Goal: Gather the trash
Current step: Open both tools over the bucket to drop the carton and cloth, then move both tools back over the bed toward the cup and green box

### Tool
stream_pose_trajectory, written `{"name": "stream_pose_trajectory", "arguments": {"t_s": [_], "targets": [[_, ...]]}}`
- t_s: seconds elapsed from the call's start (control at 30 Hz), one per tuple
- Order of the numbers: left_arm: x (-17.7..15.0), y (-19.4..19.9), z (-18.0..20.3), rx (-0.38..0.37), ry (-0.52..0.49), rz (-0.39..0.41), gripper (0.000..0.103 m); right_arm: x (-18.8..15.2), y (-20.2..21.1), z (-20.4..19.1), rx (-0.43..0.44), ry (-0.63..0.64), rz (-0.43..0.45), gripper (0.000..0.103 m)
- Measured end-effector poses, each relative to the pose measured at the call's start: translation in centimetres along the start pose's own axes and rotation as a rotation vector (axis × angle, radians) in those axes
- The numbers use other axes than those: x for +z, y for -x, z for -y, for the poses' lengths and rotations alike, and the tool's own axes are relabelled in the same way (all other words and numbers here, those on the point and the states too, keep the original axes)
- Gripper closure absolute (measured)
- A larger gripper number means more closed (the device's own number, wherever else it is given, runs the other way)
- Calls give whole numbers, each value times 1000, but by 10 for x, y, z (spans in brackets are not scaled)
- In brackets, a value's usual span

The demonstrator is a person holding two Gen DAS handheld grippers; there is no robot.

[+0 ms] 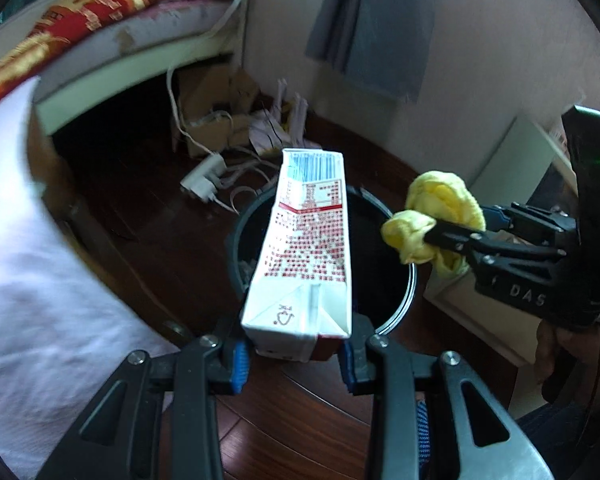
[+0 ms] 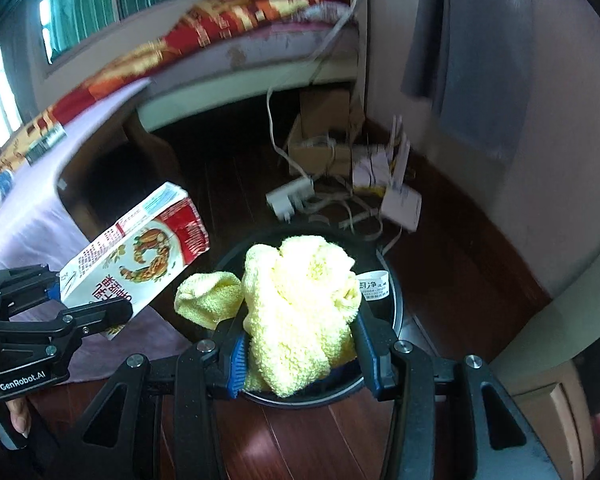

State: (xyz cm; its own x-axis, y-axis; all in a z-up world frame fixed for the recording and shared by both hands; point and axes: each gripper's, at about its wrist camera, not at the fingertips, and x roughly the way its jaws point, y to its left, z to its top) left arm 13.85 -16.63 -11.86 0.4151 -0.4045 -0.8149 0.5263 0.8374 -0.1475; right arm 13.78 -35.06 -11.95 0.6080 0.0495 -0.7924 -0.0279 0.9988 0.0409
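My left gripper (image 1: 296, 354) is clamped on the bottom end of a white and red printed paper carton (image 1: 306, 248), its blue pads pressing both sides. The carton juts forward and hangs over the near left rim of the round black waste bin (image 1: 408, 280) standing on the dark red wooden floor (image 1: 292, 412). My right gripper (image 2: 300, 354) is clamped on a crumpled pale yellow terry cloth (image 2: 300, 300), which bulges up between the fingers and sits directly above the bin's opening; a small white label hangs from its right side. From the left wrist camera I see the right gripper and its cloth just over the bin's far right rim, a little apart from the carton. Behind the bin lie a white power adapter (image 2: 290, 196) with tangled cables and a brown cardboard box (image 2: 320, 136), beside the bed with the red and gold patterned cover (image 2: 204, 28).
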Motion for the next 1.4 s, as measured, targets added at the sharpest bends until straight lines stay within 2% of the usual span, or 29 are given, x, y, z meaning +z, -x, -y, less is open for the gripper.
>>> {"name": "stream_pose_trajectory", "arguments": {"t_s": [0.27, 0.33, 0.37, 0.4, 0.43, 0.47, 0.53, 0.67, 0.97, 1.4], "targets": [[11, -54, -5, -31, 23, -117, 66, -7, -59, 15, 17, -7, -101, 55], [12, -64, -8, -70, 45, -131, 62, -11, -76, 17, 23, -10, -125, 49], [11, -68, -11, -65, 73, -128, 36, -13, -84, 17, 0, -12, -138, 26], [10, -70, -14, -50, 82, -130, 21, -17, -91, 19, -26, -18, -169, 0], [8, -69, -17, -31, 92, -121, 5, -21, -95, 23, -40, -34, -176, 0], [7, -67, -18, -9, 94, -114, 0, -23, -94, 27, -66, -48, -169, 0], [1, -61, -19, 42, 79, -94, 0, -26, -91, 33, -90, -69, -158, 0], [-5, -54, -25, 92, 78, -71, 0, -24, -77, 35, -118, -84, -125, 0], [0, -13, -18, 123, 51, 25, 0, -7, -25, 17, -132, -58, -30, 0], [-1, 64, -23, 170, 68, 147, 0, 15, 47, -24, -63, 2, 76, 0]]}}
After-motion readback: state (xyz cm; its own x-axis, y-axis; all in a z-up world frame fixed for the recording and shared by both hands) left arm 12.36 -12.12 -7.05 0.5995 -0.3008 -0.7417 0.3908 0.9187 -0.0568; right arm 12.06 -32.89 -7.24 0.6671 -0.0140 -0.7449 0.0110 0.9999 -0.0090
